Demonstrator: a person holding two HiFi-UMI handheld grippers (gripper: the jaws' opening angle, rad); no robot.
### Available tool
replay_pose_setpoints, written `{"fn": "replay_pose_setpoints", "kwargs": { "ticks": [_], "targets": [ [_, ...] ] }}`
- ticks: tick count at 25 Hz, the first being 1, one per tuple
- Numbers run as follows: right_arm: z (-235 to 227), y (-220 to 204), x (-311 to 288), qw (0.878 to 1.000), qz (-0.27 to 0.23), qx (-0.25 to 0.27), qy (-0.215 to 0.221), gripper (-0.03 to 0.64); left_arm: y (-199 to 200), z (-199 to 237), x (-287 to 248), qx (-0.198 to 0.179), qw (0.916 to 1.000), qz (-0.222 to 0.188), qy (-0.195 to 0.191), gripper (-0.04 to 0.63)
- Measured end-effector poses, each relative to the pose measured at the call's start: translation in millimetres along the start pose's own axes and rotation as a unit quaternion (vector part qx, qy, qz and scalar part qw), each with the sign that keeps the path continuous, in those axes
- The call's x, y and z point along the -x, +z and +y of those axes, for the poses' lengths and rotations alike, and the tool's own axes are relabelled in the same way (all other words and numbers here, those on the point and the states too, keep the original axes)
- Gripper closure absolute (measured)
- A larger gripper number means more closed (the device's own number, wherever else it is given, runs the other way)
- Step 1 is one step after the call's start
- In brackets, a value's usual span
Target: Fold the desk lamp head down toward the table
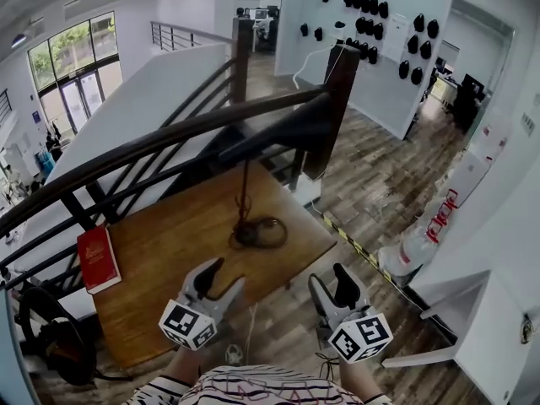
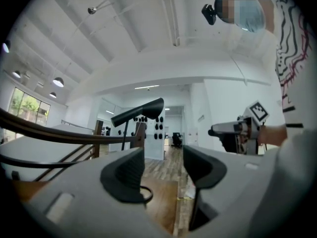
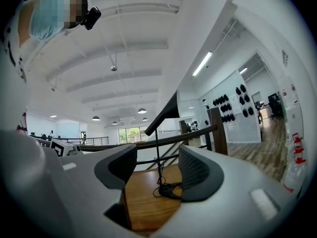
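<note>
Black desk lamp [image 1: 246, 194] stands near the far middle of the wooden bench [image 1: 169, 243], its round base ringed by a loosely coiled cord [image 1: 261, 233]. Its thin stem rises upright, and the lamp head [image 1: 283, 132] is raised high on top of it, slanting upward rather than down toward the bench. A dark stair railing [image 1: 126, 154] runs behind the lamp. A red book [image 1: 99, 257] lies flat near the bench's left edge, well apart from the lamp. The left gripper [image 1: 221, 278] hovers over the near edge of the bench and the right gripper [image 1: 331, 283] hovers just off its near right corner, both short of the lamp and touching nothing. In the left gripper view the jaws stand wide apart with nothing between them, and the lamp head [image 2: 141, 110] shows beyond them. The right gripper view likewise shows wide, empty jaws, with the lamp's stem and base framed in the gap further off.
</note>
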State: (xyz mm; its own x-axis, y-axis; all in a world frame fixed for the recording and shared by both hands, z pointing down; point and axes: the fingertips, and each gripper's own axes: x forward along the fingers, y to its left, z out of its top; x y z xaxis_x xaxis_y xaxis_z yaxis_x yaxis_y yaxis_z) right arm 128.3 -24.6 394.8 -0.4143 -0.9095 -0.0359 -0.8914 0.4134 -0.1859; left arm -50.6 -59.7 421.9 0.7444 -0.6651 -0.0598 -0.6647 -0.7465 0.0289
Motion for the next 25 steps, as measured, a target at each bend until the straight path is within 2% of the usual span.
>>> {"fn": "replay_pose_setpoints", "kwargs": {
  "ticks": [8,14,20,25],
  "targets": [
    [0,21,-88,0.999,-0.025,0.019,-0.034,0.367,4,92,-30,0.001,0.9995,0.005,-0.032,0.353],
    [-12,49,-121,0.996,-0.044,0.059,-0.054,0.371,-3,131,-55,0.003,0.9990,0.002,-0.045,0.353],
    [-37,83,-151,0.993,-0.052,0.100,-0.041,0.374,-11,147,-91,-0.002,0.9994,0.005,-0.035,0.353],
    [-60,121,-180,0.990,-0.071,0.123,0.002,0.374,-12,162,-126,-0.015,0.9999,0.000,-0.002,0.353]
  ]
}}
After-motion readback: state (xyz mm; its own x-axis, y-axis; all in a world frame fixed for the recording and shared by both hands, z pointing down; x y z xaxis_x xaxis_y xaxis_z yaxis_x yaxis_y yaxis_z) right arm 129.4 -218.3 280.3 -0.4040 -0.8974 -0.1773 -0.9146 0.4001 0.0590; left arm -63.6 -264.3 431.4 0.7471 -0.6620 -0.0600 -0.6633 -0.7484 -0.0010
